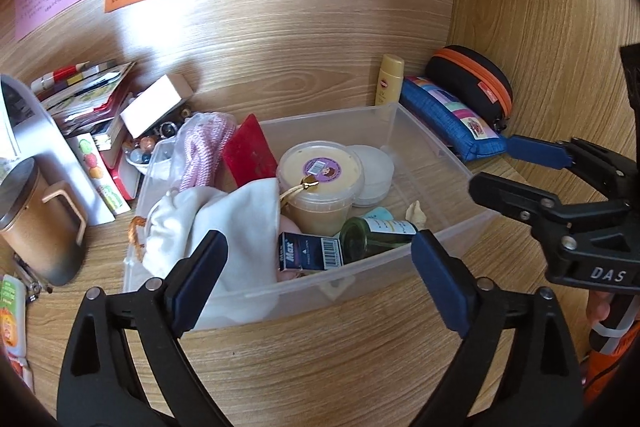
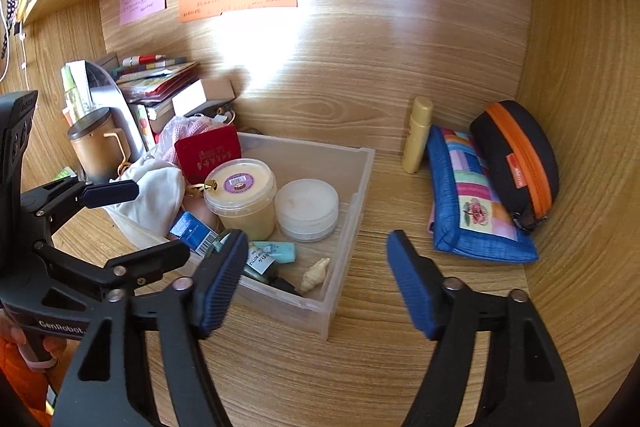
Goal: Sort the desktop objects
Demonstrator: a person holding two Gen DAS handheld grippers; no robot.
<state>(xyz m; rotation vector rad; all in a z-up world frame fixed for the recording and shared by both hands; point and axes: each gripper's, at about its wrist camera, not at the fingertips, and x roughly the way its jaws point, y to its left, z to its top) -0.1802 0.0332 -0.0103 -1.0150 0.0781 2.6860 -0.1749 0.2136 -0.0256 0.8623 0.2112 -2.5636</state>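
Clear plastic bin [image 1: 436, 163] sits mid tabletop [image 1: 320, 355], packed w/ white cloth pouch [image 1: 208, 223], lidded cream tub [image 1: 320, 171], round white jar [image 2: 308, 207], green bottle [image 1: 376, 235], small blue box [image 1: 310, 251], seashell [image 2: 316, 273]. Left tool [image 1: 320, 267] spread wide at bin's near wall, nothing btwn pads. Right tool [image 2: 318, 279] also spread, empty, over bin's near right corner. Blue pencil case [image 2: 476, 199] & black zip case [image 2: 516, 159] lie right of bin, yellow bottle [image 2: 418, 135] just beside them.

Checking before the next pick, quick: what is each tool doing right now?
Left tool: open, holding nothing.
Right tool: open, holding nothing.
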